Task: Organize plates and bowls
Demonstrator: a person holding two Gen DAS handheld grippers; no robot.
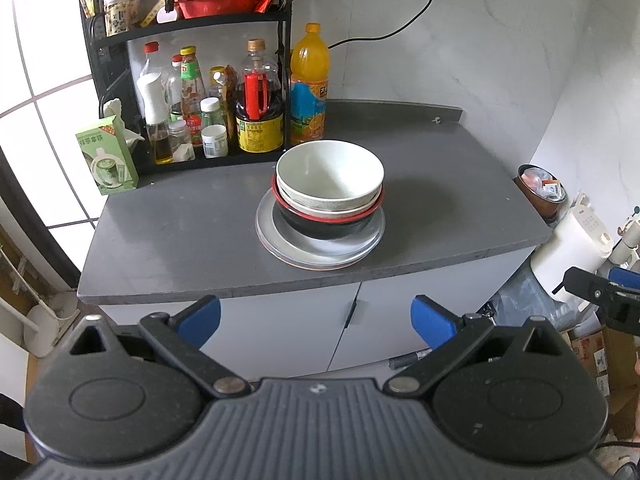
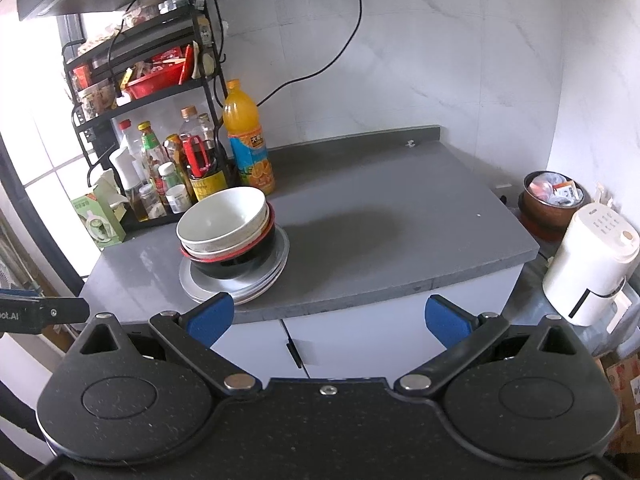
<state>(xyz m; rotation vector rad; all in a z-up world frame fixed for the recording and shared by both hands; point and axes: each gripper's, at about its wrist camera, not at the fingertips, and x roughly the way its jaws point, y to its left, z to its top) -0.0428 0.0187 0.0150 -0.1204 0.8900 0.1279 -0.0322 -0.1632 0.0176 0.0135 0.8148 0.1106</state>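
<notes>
Where the dishes stand now, they form one pile near the middle of the grey stone-look countertop (image 1: 180, 236): a white round bowl (image 1: 330, 174) sits tilted in a speckled off-white bowl (image 1: 320, 207), that one in a black bowl with a red rim (image 1: 320, 229), and the black bowl on a stack of flat silvery-grey plates (image 1: 320, 250). From the right wrist view the white bowl (image 2: 222, 216) leans plainly toward the left, and the pile sits close to the counter's front edge.

Such a pile fits two readings: dishes already gathered and nested, or a mixed heap waiting to be sorted into plates and bowls. These views do not settle which.

Just behind the pile stands a tall orange juice bottle (image 1: 309, 84), and beside it a black wire rack of sauce and oil bottles (image 1: 208, 108), with a green carton (image 1: 107, 156) at the counter's left end.

Both tools hang off the counter, in front of the white cabinet doors (image 1: 280, 320). The left gripper (image 1: 316, 318) has its blue-padded fingers spread wide and holds nothing; the right gripper (image 2: 328, 316) is likewise spread and empty.

The risks, as I judge them, come from the tilt: a nudge on the top bowl's high side could slide it off, and a push on the pile could carry it against the bottle or off the edge.
</notes>
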